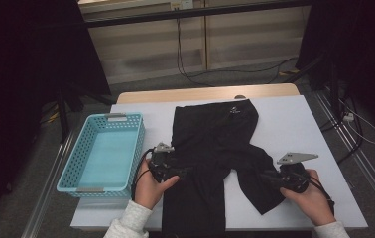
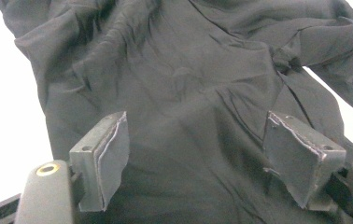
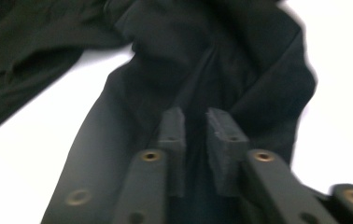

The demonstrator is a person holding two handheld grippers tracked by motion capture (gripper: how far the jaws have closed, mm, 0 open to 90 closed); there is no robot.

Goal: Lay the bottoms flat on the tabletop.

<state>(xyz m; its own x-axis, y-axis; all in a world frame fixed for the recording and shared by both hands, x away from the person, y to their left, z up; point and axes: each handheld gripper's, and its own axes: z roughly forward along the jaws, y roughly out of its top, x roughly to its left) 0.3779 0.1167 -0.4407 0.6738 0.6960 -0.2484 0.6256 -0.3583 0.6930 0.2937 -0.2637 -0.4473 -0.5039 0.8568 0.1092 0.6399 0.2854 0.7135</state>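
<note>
The left gripper [image 2: 195,154] is standing with its jaws spread wide, its two grey pads [image 2: 107,158] hovering over a black garment [image 2: 184,79] with nothing pinched between them. In the high view the left gripper [image 1: 185,171] is sitting at the garment's left edge, held in the person's left hand [image 1: 151,186], pointing toward the middle of the cloth.

The right gripper [image 3: 195,135] is showing a narrow gap between its jaws. Dark cloth is lying in and under that gap, but the view is blurred and I cannot tell whether the pads are pressing on it. In the high view the right gripper [image 1: 267,177] is resting at a loose flap of the black garment [image 1: 215,148], held in the right hand [image 1: 312,196].

The garment is lying spread across the middle of a white table [image 1: 294,124], running from the far edge toward the person, with one flap angling off to the right. A light blue perforated basket [image 1: 74,171] is sitting on the table's left side, just beside the left hand.
</note>
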